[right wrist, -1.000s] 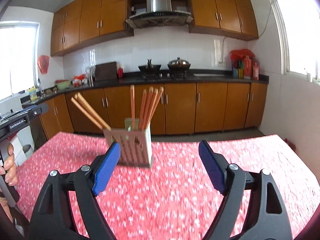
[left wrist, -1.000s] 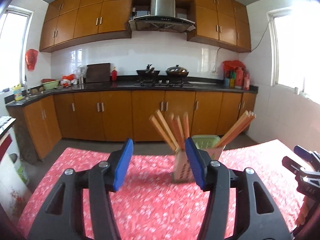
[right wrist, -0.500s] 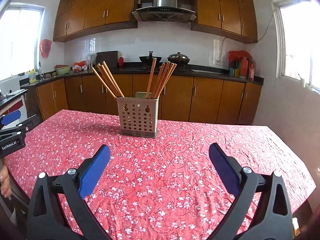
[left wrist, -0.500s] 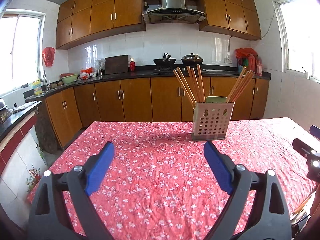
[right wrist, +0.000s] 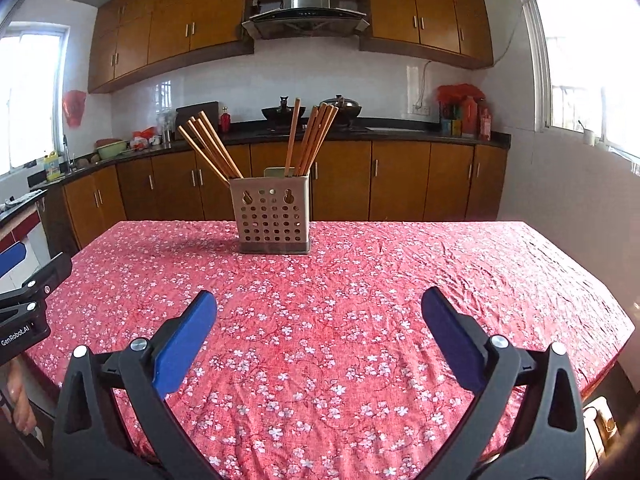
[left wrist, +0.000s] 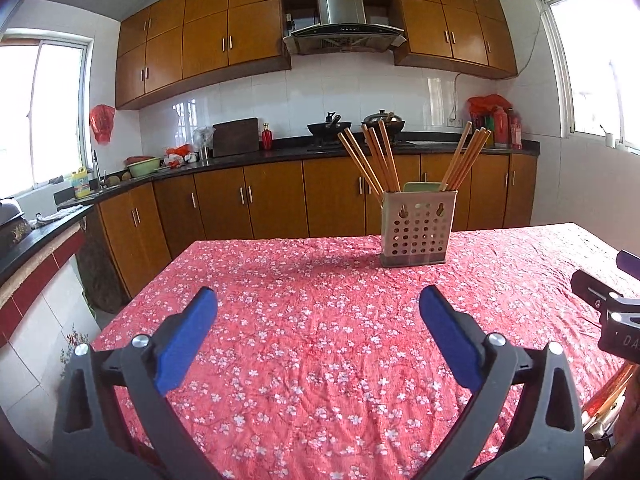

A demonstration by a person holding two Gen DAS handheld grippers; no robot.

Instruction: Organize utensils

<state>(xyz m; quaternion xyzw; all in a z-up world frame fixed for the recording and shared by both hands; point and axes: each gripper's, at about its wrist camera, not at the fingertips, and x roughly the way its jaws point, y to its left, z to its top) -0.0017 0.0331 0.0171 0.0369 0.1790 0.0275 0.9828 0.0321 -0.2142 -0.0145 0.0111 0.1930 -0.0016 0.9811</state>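
A kitchen with brown cabinets and a dark counter along the back wall. In front stands a surface (left wrist: 320, 360) draped in a red cloth printed with small white flowers.

Toward the far side of the surface sits a beige perforated utensil holder (left wrist: 416, 228), upright on a darker base. Wooden chopsticks (left wrist: 376, 160) stick out of it in two bunches, one leaning left and one leaning right (left wrist: 466, 160). A pale green piece shows behind the rim, too hidden to tell what it is.

The left claw (left wrist: 318, 304) hovers low over the near part of the cloth, its blue pads (left wrist: 188, 340) spread wide with nothing between them; its jaws have just been opening. The right claw (right wrist: 319, 306) hovers beside it, equally wide and empty, its jaws also just opened. Both are well apart from the holder.

In the right view, the left claw's black body shows at the left edge, with part of a person's hand (right wrist: 18, 396) below it.
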